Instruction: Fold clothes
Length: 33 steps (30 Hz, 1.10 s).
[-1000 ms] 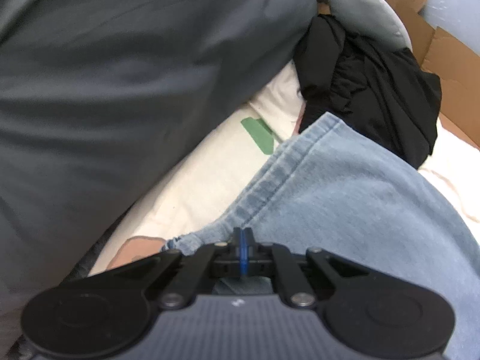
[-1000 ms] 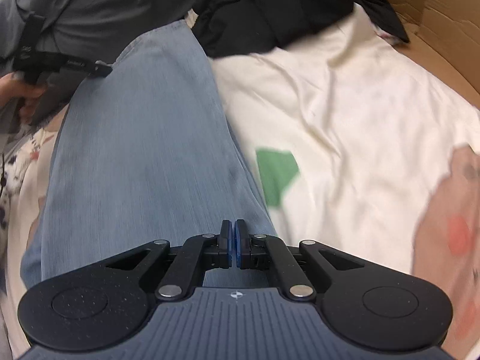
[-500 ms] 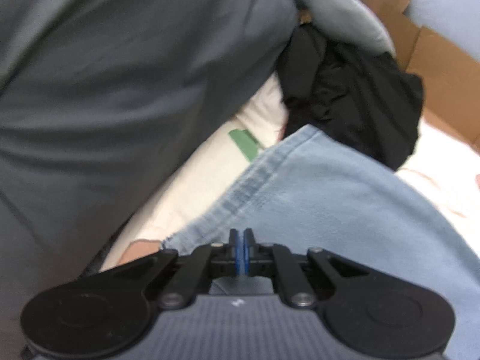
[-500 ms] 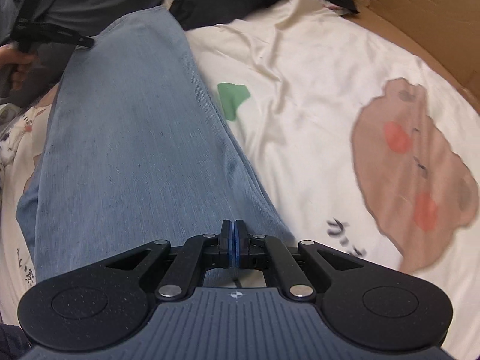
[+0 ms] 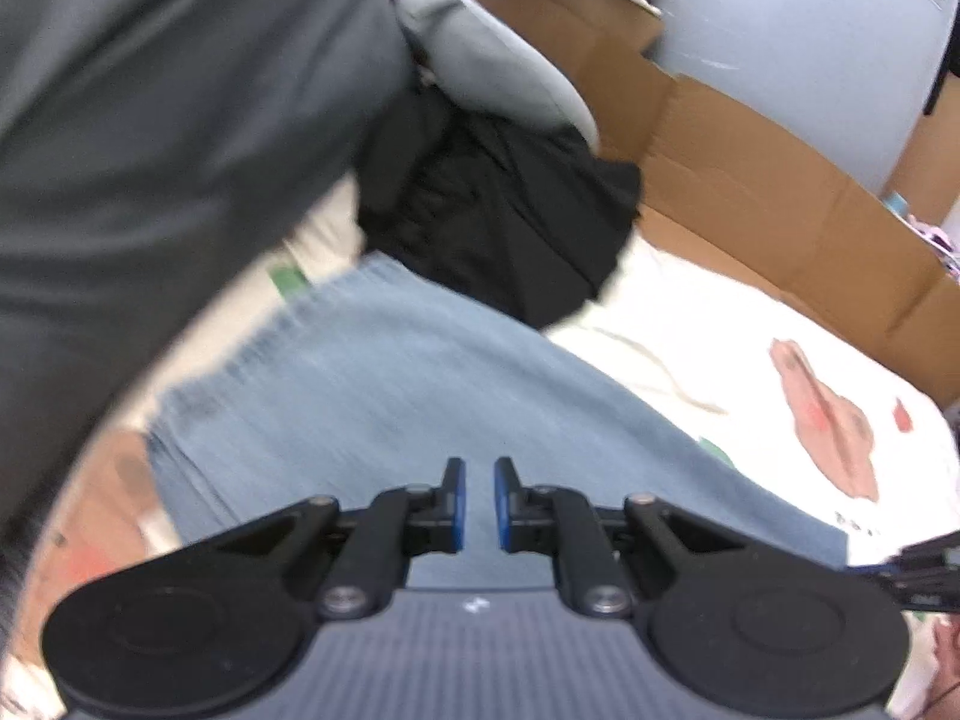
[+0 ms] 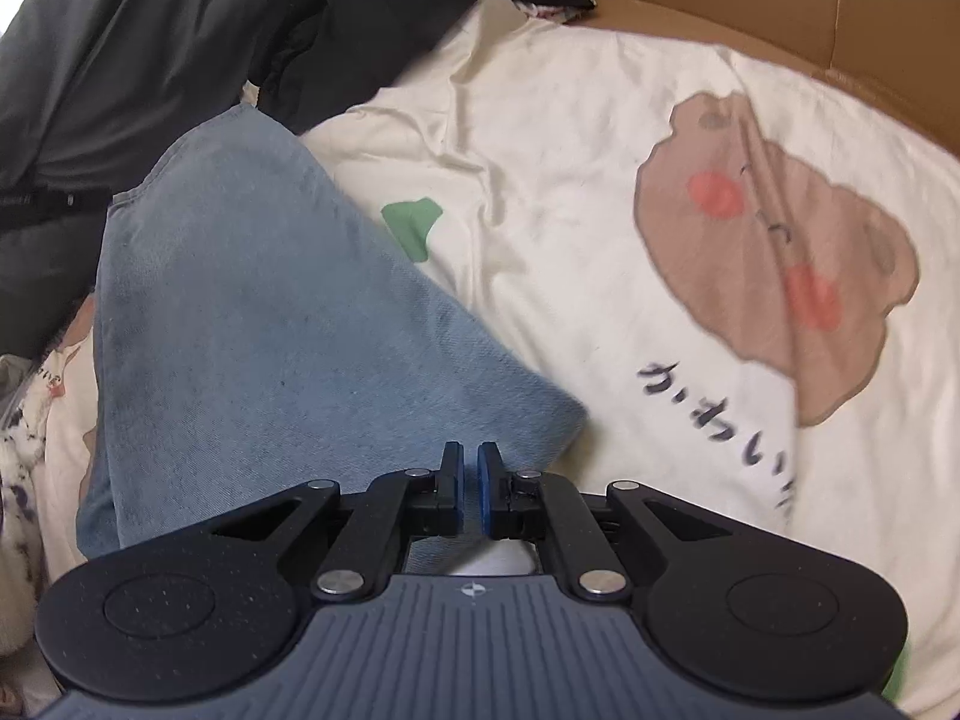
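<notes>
Pale blue jeans lying flat and folded on a cream printed sheet, running from 6 o'clock up to 11 o'clock in the right wrist view, with a dark heap of clothes just past the far end at 12 o'clock. Left gripper opening, pads parted above the denim with nothing pinched between them. Right gripper nearly closed over the near edge at 6 o'clock; cannot tell whether any fabric is nipped. Judged as denim: fairly heavy, limp yet thicker than shirt cloth, not slippery, not fragile, holding a crease well. Best taken at the stitched hem or the doubled near corners, pinching both layers together.
</notes>
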### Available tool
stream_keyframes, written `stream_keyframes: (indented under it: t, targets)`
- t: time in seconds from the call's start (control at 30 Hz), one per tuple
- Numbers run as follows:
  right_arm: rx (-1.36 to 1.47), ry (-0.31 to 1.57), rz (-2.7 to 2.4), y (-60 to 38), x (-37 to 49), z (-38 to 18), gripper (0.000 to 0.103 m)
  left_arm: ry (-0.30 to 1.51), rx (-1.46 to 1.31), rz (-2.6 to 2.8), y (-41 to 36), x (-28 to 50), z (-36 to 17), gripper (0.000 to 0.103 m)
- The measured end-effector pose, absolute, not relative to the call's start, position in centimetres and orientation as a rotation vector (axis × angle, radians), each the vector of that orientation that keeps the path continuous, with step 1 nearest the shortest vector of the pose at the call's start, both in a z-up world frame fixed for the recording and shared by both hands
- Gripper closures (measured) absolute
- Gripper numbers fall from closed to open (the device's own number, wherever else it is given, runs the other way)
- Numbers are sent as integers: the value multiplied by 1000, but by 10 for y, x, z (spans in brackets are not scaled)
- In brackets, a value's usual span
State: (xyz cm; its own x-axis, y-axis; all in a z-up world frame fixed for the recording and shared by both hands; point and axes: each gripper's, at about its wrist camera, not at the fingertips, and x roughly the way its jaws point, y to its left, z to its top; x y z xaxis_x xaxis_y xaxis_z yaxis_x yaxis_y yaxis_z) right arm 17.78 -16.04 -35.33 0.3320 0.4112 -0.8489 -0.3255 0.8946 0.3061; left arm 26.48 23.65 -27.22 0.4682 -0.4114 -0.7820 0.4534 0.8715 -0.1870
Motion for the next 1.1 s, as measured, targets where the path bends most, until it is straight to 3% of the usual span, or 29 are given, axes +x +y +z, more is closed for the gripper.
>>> stream_keyframes:
  t: [0.67, 0.73, 0.8, 0.83, 0.9, 0.97, 1.0, 1.1]
  targets:
    - [184, 1171, 436, -153, 146, -361, 93, 1188, 129, -591, 232, 174, -337, 90]
    - [211, 1165, 396, -160, 146, -359, 87, 1197, 138, -593, 234, 169, -338, 90]
    - [235, 1155, 352, -167, 145, -357, 63, 1209, 134, -589, 236, 166, -337, 90]
    - [257, 1150, 335, -171, 145, -357, 58, 1213, 129, -585, 237, 166, -336, 89]
    - [307, 1146, 313, -178, 146, -360, 56, 1222, 119, -578, 238, 164, -333, 83]
    - [365, 1146, 309, -183, 146, -364, 56, 1232, 97, -572, 240, 162, -329, 61]
    - [394, 1145, 307, -185, 146, -367, 56, 1233, 90, -570, 240, 160, -328, 56]
    - [458, 1136, 311, -186, 148, -372, 56, 1245, 83, -558, 240, 155, -328, 51]
